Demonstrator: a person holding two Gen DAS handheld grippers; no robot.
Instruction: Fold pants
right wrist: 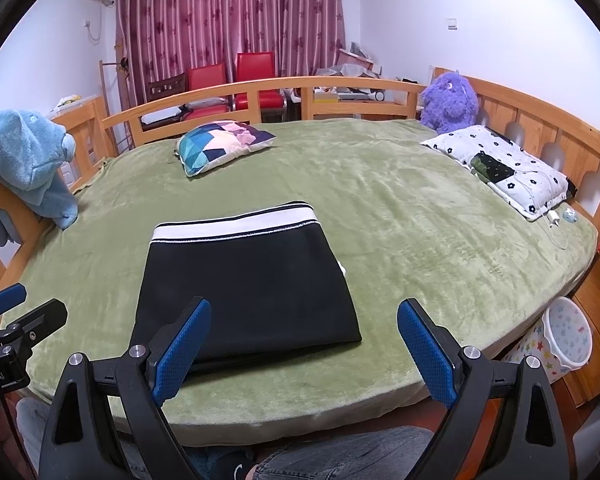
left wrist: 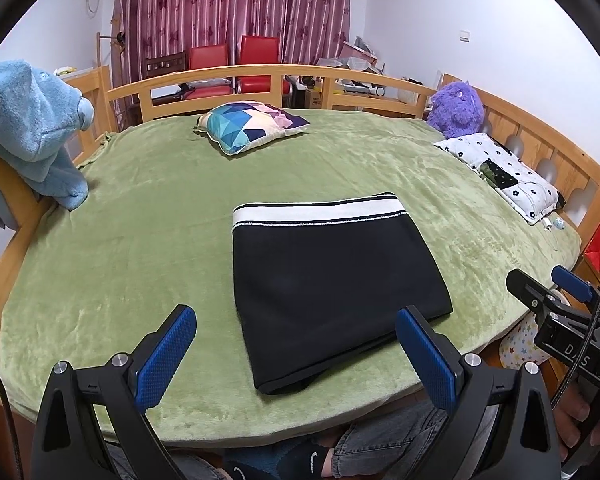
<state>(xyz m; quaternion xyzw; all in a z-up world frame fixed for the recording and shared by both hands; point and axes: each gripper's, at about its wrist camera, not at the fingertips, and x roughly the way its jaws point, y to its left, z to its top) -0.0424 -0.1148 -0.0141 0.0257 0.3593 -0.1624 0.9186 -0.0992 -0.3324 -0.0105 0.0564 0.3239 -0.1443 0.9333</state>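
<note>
Both the left hand-held gripper (left wrist: 296,356) and the right hand-held gripper (right wrist: 303,350) are held open and empty above the folded black pants (left wrist: 331,276), laid flat near the bed (left wrist: 120,240) edge, judged soft, light, best pinched at a layered edge.

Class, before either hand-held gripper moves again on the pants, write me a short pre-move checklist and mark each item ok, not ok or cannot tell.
1. Left hand-held gripper open and empty: ok.
2. Right hand-held gripper open and empty: ok.
3. Pants folded into a flat rectangle, waistband at the far edge: ok.
4. Layers squared at the near edge: not ok, a lower layer shows past the top one.
5. Blanket around the pants free of other items: ok.
6. Pants legs inside smooth, not bunched: cannot tell.
</note>
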